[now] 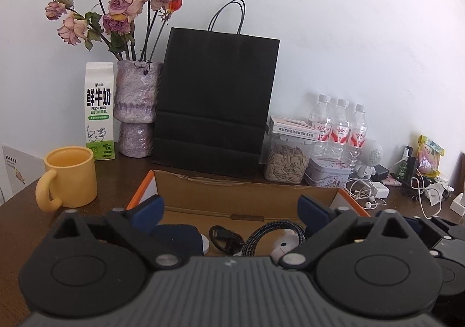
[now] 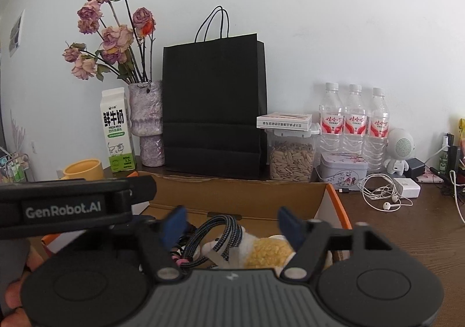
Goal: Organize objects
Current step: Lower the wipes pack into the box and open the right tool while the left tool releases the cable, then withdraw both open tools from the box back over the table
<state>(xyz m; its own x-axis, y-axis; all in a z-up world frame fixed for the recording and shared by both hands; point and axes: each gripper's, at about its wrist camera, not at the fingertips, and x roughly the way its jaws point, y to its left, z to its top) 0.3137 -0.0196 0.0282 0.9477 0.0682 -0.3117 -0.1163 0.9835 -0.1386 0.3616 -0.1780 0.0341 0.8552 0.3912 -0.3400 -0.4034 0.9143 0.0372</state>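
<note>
On the desk (image 2: 407, 228), both grippers (image 1: 232, 207) (image 2: 232, 219) gape over the box (image 1: 247, 196); only the right view shows the plush toy (image 2: 267, 251).

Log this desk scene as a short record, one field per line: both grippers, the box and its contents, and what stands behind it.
left gripper: open, holding nothing, over the box
right gripper: open, holding nothing, over the box
cardboard box: open, orange-edged flaps
box contents: braided cable, plush toy, black cord
behind box: black paper bag, seed jar, three water bottles
left of box: yellow mug, milk carton, vase of dried roses
right of box: earphones loose on the desk
</note>
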